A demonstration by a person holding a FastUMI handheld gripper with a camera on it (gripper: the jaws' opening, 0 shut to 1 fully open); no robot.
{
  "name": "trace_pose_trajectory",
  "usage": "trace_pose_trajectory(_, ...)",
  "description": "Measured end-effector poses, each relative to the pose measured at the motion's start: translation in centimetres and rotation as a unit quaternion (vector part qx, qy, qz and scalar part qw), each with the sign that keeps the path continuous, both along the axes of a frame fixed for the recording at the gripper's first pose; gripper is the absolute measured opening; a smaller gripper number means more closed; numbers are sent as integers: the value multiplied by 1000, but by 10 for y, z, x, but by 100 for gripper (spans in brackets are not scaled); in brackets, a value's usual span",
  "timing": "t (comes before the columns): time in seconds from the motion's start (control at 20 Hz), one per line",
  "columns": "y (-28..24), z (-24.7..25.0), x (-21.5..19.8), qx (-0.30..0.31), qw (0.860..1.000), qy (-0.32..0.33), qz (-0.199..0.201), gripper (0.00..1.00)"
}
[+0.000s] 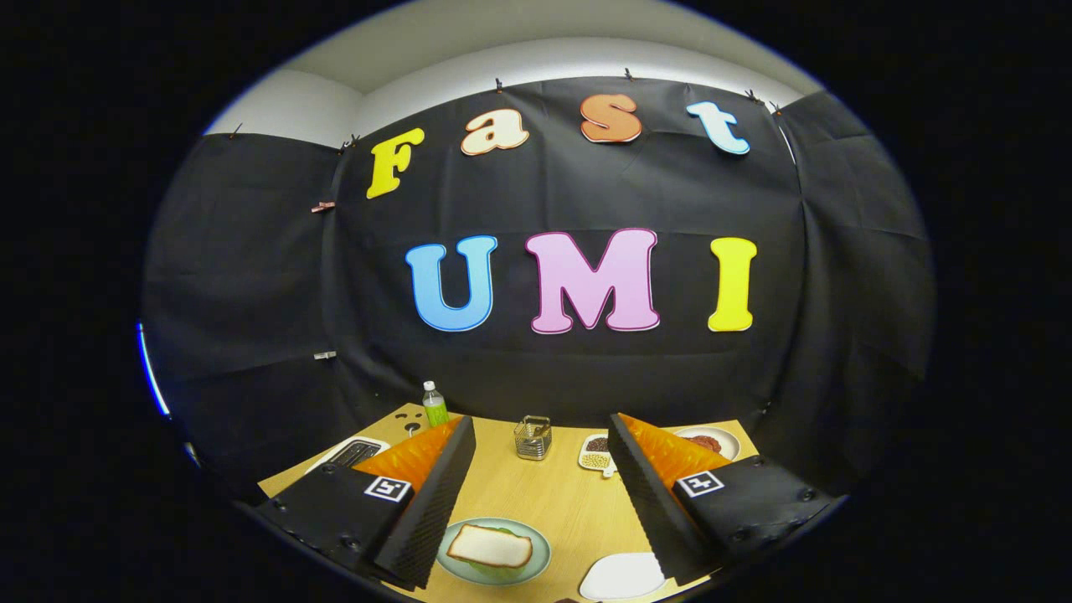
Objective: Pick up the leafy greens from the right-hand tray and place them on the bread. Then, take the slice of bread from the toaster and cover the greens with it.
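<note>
Looking along the gripper (536, 494), its 2 fingers stand wide apart, grasping nothing. Just ahead of and between them, the pale green round plate (536, 563) carries a white slice of bread (490, 546) with leafy greens (502, 568) peeking out under it; the sandwich looks covered. Bread is light, soft and crushable; I'd pinch its crust edges gently. Beyond the plate stands a small wire-mesh basket (533, 437).
</note>
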State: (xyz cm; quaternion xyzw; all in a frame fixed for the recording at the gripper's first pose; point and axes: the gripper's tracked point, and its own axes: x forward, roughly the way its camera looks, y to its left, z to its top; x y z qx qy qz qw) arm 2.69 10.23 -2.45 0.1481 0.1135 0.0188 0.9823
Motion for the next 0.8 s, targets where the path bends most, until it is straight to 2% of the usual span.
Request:
trace_pose_trajectory(0.2, -12, 5, -13, -14, 1000, -11, -15, 99)
trace_pose_trajectory(0.8, -16, 2, -21, -33, 999, -11, -18, 99)
